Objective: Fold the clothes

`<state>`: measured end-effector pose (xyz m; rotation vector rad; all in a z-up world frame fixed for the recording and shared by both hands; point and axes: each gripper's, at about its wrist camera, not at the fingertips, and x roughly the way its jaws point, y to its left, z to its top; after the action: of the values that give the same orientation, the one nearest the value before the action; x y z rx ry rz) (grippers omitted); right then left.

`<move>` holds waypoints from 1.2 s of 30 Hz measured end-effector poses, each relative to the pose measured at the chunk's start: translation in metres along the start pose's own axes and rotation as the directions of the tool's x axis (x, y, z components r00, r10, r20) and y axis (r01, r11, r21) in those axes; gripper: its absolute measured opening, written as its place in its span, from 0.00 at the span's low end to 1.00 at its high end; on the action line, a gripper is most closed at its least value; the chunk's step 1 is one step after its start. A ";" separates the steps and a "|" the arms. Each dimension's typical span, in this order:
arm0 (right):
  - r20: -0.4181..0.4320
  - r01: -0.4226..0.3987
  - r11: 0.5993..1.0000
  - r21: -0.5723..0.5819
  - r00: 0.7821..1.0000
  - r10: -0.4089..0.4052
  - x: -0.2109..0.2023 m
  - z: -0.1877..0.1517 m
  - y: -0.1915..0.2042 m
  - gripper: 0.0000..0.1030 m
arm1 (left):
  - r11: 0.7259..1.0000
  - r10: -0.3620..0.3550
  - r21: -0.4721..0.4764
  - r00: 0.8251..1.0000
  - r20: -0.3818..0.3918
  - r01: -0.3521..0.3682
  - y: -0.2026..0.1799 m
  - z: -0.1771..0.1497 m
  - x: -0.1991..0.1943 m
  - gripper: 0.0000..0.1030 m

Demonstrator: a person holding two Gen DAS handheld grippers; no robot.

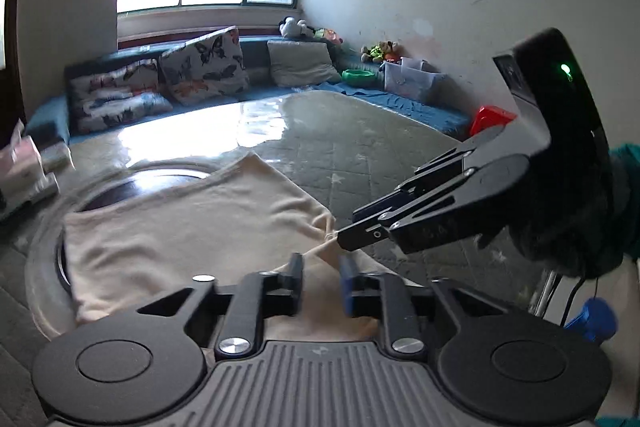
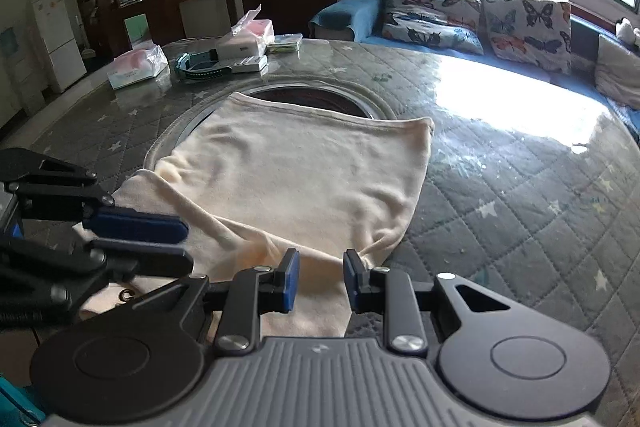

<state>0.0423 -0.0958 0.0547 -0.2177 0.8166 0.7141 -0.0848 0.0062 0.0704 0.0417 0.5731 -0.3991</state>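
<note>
A cream garment (image 1: 180,227) (image 2: 300,167) lies folded and mostly flat on the quilted table cover (image 2: 500,219), over a dark round inset (image 2: 312,95). My right gripper (image 2: 321,281) stands at the garment's near right corner. Folds bunch against its right pad, and cloth runs between its fingers. In the left wrist view its tip (image 1: 346,239) pinches that corner and a taut strand of cloth leads to it. My left gripper (image 1: 322,281) (image 2: 186,246) hovers over the near left part of the garment, jaws apart, gripping nothing.
Tissue packs, boxes and a remote (image 2: 224,55) sit at the table's far side. A blue sofa with butterfly cushions (image 2: 460,15) (image 1: 204,67) runs under the window. A red object (image 1: 490,119) lies past the table's edge. A teal sleeve (image 1: 628,163) is behind the right gripper.
</note>
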 end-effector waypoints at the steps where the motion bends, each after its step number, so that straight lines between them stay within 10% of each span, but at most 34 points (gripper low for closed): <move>1: -0.006 -0.014 1.000 0.007 1.000 0.014 0.001 0.000 0.001 0.23 | 1.000 0.010 0.009 1.000 0.005 -0.010 0.003 -0.002 -0.004 0.33; 15: -0.095 -0.093 0.996 -0.001 0.991 0.093 0.033 -0.012 0.023 0.32 | 0.970 0.242 0.003 0.966 -0.097 -0.243 0.074 -0.065 -0.067 0.51; 17: -0.094 -0.091 0.996 0.000 0.991 0.090 0.033 -0.010 0.024 0.12 | 0.968 0.251 0.017 0.962 -0.111 -0.251 0.073 -0.074 -0.069 0.51; 24: 0.002 -0.078 0.997 -0.028 0.997 0.078 0.005 0.008 0.031 0.03 | 0.961 0.276 0.057 0.953 -0.126 -0.271 0.065 -0.087 -0.066 0.49; 32: 0.149 -0.036 0.993 -0.117 0.987 0.054 -0.048 0.034 0.049 0.03 | 0.951 0.303 0.110 0.945 -0.126 -0.291 0.058 -0.092 -0.063 0.08; 36: 0.135 0.009 0.995 -0.102 0.991 0.005 -0.046 0.030 0.045 0.03 | 0.946 0.305 0.147 0.946 -0.109 -0.288 0.053 -0.094 -0.066 0.03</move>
<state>0.0088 -0.0719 0.1131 -0.2599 0.6509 0.7615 -0.1636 0.0924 0.0231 0.2780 0.6580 -0.1386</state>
